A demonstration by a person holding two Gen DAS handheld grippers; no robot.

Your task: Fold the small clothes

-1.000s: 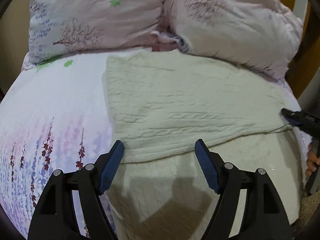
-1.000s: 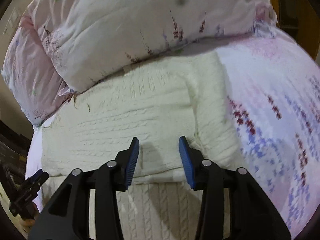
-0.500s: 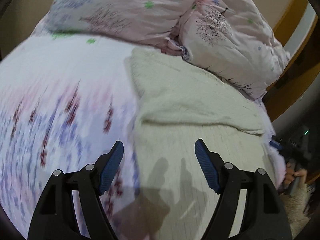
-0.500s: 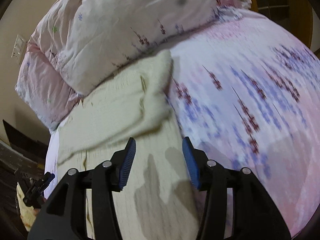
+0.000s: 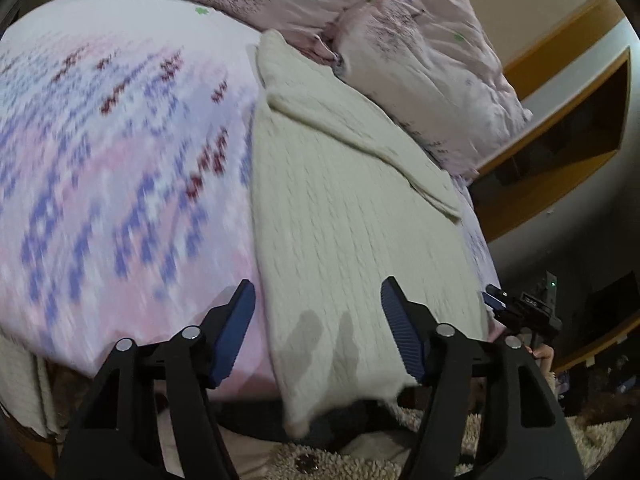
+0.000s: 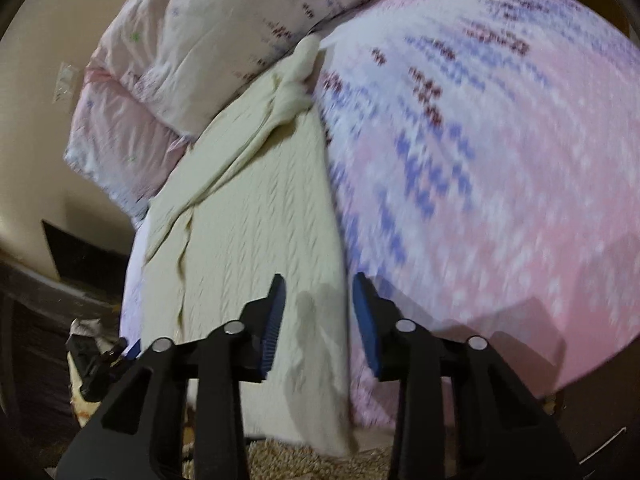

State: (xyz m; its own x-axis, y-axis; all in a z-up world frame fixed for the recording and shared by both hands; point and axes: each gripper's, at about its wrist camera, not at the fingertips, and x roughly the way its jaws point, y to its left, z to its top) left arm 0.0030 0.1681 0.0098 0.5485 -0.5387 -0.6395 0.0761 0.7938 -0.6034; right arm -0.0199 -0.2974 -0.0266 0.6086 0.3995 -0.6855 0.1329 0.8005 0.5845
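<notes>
A cream cable-knit sweater (image 5: 352, 208) lies flat on the flowered bed, its top part folded down near the pillows and its hem hanging over the bed's near edge. It also shows in the right wrist view (image 6: 256, 224). My left gripper (image 5: 318, 304) is open and empty, above the sweater's lower left part. My right gripper (image 6: 318, 300) is open and empty, over the sweater's lower right edge. The right gripper's tip (image 5: 496, 300) shows at the right of the left wrist view.
Pink flowered pillows (image 5: 420, 52) lie behind the sweater. The flowered bedsheet (image 5: 112, 152) spreads to the left, and it also shows in the right wrist view (image 6: 500, 160). A shaggy rug (image 5: 340, 460) lies on the floor below the bed edge. A wooden headboard (image 5: 568, 92) is at the right.
Both grippers have pulled back from the folded part toward the sweater's hem at the bed's near edge. Both stayed open and empty.
</notes>
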